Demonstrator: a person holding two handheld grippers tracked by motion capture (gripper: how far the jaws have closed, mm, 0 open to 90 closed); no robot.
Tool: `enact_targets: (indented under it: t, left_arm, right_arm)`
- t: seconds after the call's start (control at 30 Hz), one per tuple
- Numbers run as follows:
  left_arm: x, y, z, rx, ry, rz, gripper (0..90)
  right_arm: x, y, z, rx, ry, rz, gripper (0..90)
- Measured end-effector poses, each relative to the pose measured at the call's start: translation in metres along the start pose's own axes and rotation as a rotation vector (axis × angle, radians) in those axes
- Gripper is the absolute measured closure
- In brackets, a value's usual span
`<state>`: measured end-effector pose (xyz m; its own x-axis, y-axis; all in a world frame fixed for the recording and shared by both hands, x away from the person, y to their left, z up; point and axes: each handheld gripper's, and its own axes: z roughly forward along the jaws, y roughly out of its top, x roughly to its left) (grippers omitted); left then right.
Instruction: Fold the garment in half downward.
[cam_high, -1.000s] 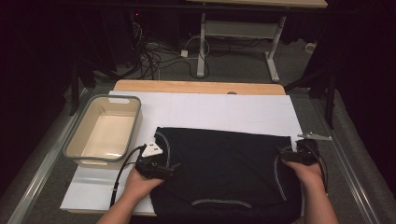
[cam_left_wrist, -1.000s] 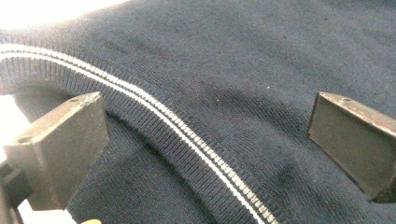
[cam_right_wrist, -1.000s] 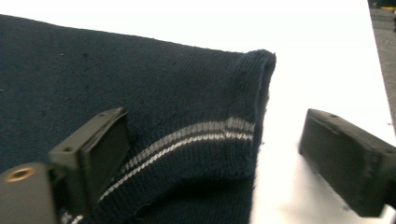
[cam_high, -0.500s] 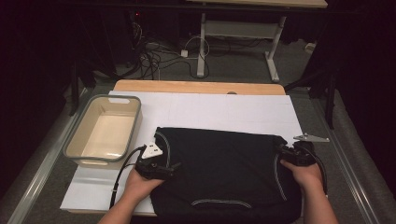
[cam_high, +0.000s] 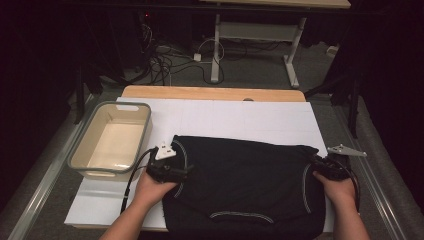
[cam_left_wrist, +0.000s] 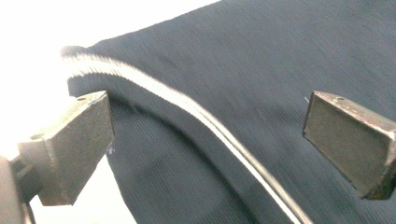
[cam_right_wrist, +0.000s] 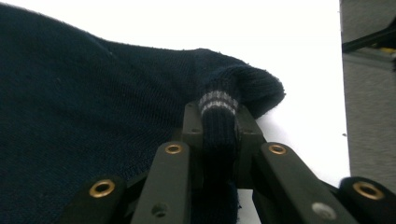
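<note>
- Since the earlier high view, my right gripper (cam_high: 320, 167) has been closing its jaws, and they now pinch a fold of the dark sweater (cam_high: 245, 185) at its right edge, near the right edge of the white board (cam_high: 240, 117).
- From the right gripper view I see the 2 jaws of that gripper (cam_right_wrist: 218, 135) pressed together on a bunched piece of knit with 2 pale stripes across it; the fabric bulges up just beyond the jaw tips.
- My left gripper (cam_high: 172, 172) has shifted a little along the sweater's left side and sits at its upper left corner.
- From the left gripper view its 2 jaws stand wide apart, and this gripper (cam_left_wrist: 205, 135) has hold of nothing; the dark knit and a pale seam line run beneath the gap, and I cannot tell whether the pads touch the cloth.
- My sweater lies spread flat over the near half of the board, its bottom edge reaching the board's near edge.
- 1 grey-rimmed tub (cam_high: 80, 162) sits at the board's left edge, just beside my left hand (cam_high: 155, 189), apart from the sweater.
</note>
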<state>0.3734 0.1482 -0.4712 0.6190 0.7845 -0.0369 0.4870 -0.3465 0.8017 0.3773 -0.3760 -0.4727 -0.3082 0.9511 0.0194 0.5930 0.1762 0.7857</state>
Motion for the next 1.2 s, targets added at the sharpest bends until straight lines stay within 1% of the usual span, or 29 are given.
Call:
enact_targets:
  t: [0.03, 0.07, 0.13, 0.17, 0.2, 0.23, 0.27, 0.33, 0.37, 0.4, 0.43, 0.47, 0.5, 0.53, 0.57, 0.6, 0.63, 0.67, 0.73, 0.77, 0.8, 0.83, 0.87, 0.9, 0.97, 1.1, 1.13, 1.17, 1.2]
  left_arm:
    - [0.004, 0.008, 0.005, 0.004, 0.008, -0.015, 1.1]
    - [0.010, 0.016, 0.012, 0.021, 0.018, -0.031, 1.1]
    - [0.020, 0.025, 0.024, 0.067, 0.054, -0.048, 1.1]
    - [0.027, 0.029, 0.033, 0.102, 0.073, -0.067, 1.1]
    - [0.032, 0.030, 0.038, 0.127, 0.090, -0.080, 1.1]
    - [0.039, 0.030, 0.045, 0.160, 0.108, -0.115, 1.0]
    - [0.042, 0.030, 0.049, 0.180, 0.117, -0.142, 1.1]
    - [0.047, 0.026, 0.059, 0.229, 0.099, -0.197, 1.5]
    - [0.045, 0.026, 0.059, 0.225, 0.112, -0.197, 1.3]
    - [0.043, 0.026, 0.058, 0.223, 0.127, -0.207, 3.8]
    - [0.041, 0.026, 0.055, 0.205, 0.122, -0.200, 10.0]
    - [0.039, 0.025, 0.053, 0.191, 0.108, -0.192, 22.5]
    - [0.038, 0.023, 0.052, 0.175, 0.095, -0.191, 33.2]
    - [0.037, 0.022, 0.051, 0.167, 0.082, -0.188, 41.1]
    - [0.037, 0.021, 0.050, 0.155, 0.052, -0.193, 52.7]
    - [0.037, 0.020, 0.050, 0.144, 0.023, -0.208, 63.0]
    - [0.036, 0.020, 0.050, 0.137, 0.013, -0.216, 70.3]
    - [0.035, 0.019, 0.050, 0.127, 0.011, -0.218, 72.8]
    - [0.032, 0.017, 0.049, 0.114, 0.022, -0.199, 74.7]
    - [0.031, 0.018, 0.048, 0.107, 0.034, -0.183, 75.2]
    - [0.030, 0.019, 0.046, 0.099, 0.043, -0.177, 75.5]
    - [0.030, 0.022, 0.043, 0.081, 0.056, -0.170, 75.7]
    - [0.030, 0.026, 0.040, 0.056, 0.067, -0.173, 75.9]
    - [0.031, 0.031, 0.037, 0.042, 0.081, -0.164, 76.1]
    - [0.032, 0.045, 0.030, 0.020, 0.109, -0.145, 76.2]
    - [0.038, 0.075, 0.022, -0.006, 0.158, -0.108, 76.3]
    - [0.040, 0.080, 0.021, -0.012, 0.170, -0.106, 76.3]
    - [0.043, 0.087, 0.019, -0.024, 0.187, -0.107, 76.2]
    - [0.045, 0.091, 0.018, -0.024, 0.194, -0.110, 76.0]
  right_arm:
    - [-0.002, 0.000, 0.000, -0.004, 0.011, 0.012, 80.4]
    - [-0.002, 0.000, 0.000, -0.002, 0.012, 0.014, 80.4]
    - [0.000, 0.000, 0.001, 0.011, 0.003, -0.004, 80.3]
    - [0.000, 0.000, 0.002, 0.012, 0.002, -0.008, 80.2]
    - [0.000, 0.000, 0.002, 0.013, 0.005, -0.001, 80.2]
    - [0.000, 0.000, 0.002, 0.013, 0.008, 0.000, 80.2]
    - [-0.001, 0.000, 0.002, 0.011, 0.011, 0.001, 80.2]
    - [0.000, 0.000, 0.002, 0.012, 0.012, 0.000, 80.1]
    - [0.000, 0.000, 0.002, 0.012, 0.012, 0.000, 80.1]
    - [0.000, 0.000, 0.002, 0.012, 0.013, 0.000, 80.1]
    - [0.000, 0.000, 0.002, 0.011, 0.013, -0.001, 80.1]
    - [0.000, 0.000, 0.002, 0.012, 0.015, -0.006, 80.1]
    - [0.000, 0.000, 0.002, 0.012, 0.014, -0.007, 80.1]
    - [0.000, 0.000, 0.002, 0.012, 0.015, -0.007, 80.1]
    - [0.000, 0.000, 0.002, 0.011, 0.013, -0.008, 80.0]
    - [0.001, 0.000, 0.002, 0.011, 0.011, -0.011, 80.1]
    - [0.002, 0.000, 0.002, 0.011, 0.006, -0.014, 80.1]
    - [0.002, 0.000, 0.001, 0.009, 0.002, -0.020, 80.1]
    - [0.003, 0.000, 0.001, 0.007, -0.005, -0.026, 80.1]
    - [0.004, 0.000, 0.001, 0.007, -0.009, -0.032, 80.2]
    - [0.005, 0.000, 0.000, 0.000, -0.019, -0.038, 80.2]
    - [0.006, 0.000, 0.000, -0.007, -0.024, -0.039, 80.3]
    - [0.005, 0.001, -0.002, -0.024, -0.022, -0.018, 80.3]
    - [0.005, 0.004, -0.003, -0.048, -0.018, -0.003, 80.4]
    - [0.007, 0.015, -0.005, -0.067, -0.025, -0.018, 80.5]
    - [0.012, 0.049, -0.006, -0.114, -0.039, -0.060, 80.4]
    - [0.013, 0.060, -0.006, -0.135, -0.052, -0.068, 80.4]
    - [0.012, 0.066, -0.006, -0.152, -0.059, -0.070, 80.3]
    - [0.011, 0.074, -0.005, -0.176, -0.066, -0.066, 80.1]
